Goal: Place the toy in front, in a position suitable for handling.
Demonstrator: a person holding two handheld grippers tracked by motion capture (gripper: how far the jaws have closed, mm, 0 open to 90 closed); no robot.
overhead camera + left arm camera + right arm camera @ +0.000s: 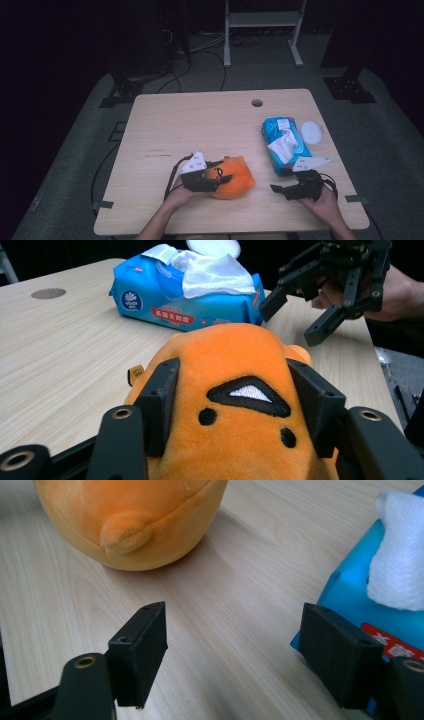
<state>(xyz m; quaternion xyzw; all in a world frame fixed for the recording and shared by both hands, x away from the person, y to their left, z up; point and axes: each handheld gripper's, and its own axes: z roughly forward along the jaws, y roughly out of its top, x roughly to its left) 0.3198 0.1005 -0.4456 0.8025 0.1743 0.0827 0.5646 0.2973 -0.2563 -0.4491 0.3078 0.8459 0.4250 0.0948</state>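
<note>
Now, toy's place: the orange plush toy point(231, 177) sits on the table point(200, 125) near the person's edge, a little left of the middle.
Left hold: the left gripper point(235, 405) has the toy between its fingers point(160, 400), one on each flank of the plush; the fabric bulges up between them, so I read them as pinching it, though the squeeze looks light.
Toy's axis: in the high view the toy's longer side runs left to right across the table, from the left gripper toward the right one, and the fingers clamp its left end across its narrow width.
Right fingers: the right gripper point(282, 190) has its fingers point(142, 652) spread wide with only bare table between them.
Which way from right: the toy lies to the left of the right gripper, apart from it, its rounded rear with a small nub point(125, 535) turned toward those fingers.
Other neighbour: the blue wipes pack point(285, 145) lies just beyond the right gripper, close to one finger, a white sheet point(284, 145) standing out of its top and a white round lid point(311, 132) beside it.
Nearer hand: the left, already on the toy; any lift or handover would likely begin there.
</note>
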